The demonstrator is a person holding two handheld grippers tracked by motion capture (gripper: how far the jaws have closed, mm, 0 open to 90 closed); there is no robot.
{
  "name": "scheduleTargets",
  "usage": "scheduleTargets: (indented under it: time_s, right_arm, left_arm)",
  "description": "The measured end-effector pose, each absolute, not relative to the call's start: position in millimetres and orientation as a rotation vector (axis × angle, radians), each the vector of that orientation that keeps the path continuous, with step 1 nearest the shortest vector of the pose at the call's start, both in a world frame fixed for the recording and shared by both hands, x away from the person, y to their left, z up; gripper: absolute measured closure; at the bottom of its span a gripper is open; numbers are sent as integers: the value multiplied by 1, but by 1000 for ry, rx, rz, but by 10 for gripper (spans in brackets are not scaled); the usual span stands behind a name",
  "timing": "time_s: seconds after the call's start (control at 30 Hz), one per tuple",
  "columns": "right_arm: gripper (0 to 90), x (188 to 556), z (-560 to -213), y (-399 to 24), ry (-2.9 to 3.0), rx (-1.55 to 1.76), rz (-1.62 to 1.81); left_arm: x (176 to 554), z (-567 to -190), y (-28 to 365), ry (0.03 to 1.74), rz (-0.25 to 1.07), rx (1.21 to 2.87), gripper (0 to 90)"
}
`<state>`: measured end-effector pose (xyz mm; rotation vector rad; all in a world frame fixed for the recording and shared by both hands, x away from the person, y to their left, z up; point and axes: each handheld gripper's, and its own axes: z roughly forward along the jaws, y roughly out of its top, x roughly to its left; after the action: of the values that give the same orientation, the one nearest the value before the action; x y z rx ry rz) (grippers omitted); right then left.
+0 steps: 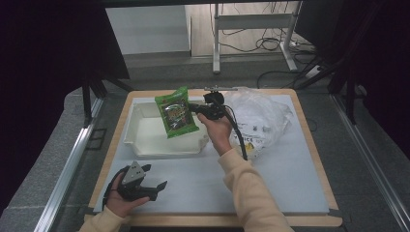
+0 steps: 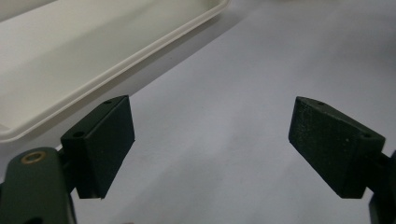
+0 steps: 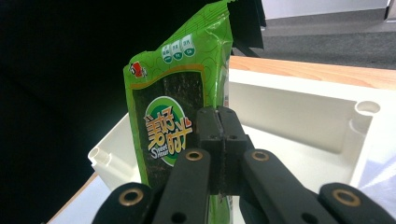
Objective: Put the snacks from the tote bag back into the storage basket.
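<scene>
Glossy green foil-plastic on the seaweed snack packet point(image 3: 177, 116), creased and catching light along its sealed edge. Smooth white moulded plastic, faintly shiny, for the tray point(image 1: 145, 140). Matt pale sheet point(image 1: 270, 188) over the worktop point(image 1: 309, 145), with bare light wood grain at the border. Thin clear crinkled film on the plastic bag point(image 1: 263, 116), wrinkled and reflective. Matt black plastic on the left tool point(image 2: 212, 149), pads finely grainy like rubber, with a brass-coloured insert near one pad. Same matt black on the right tool point(image 3: 222, 140), arms smoother, brass-coloured rivets at the joints. Dull grey plate atop the left tool. Soft cream knit cloth on the sleeve point(image 1: 251, 193). Speckled grey rough floor point(image 1: 63, 135) around.
</scene>
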<state>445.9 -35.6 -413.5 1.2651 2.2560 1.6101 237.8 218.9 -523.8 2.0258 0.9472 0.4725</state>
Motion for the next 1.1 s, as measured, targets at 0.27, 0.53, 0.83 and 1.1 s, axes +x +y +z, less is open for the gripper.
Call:
scheduleTargets:
  time_s: [0.27,0.53,0.83,1.1]
  right_arm:
    - [899,447,-417,-27,2278,1265,1607]
    - [899,448,-422,-16,2290,1257,1610]
    - [899,450,-428,-3,2316,1261,1609]
    - [899,453,-430,6,2339,1258,1605]
  left_arm:
    - [238,-524,219,947,473,2027,145]
    - [237,-523,218,945,473,2026,145]
    - [237,-523,216,938,468,2031,145]
    - [237,-523,218,941,470,2026,145]
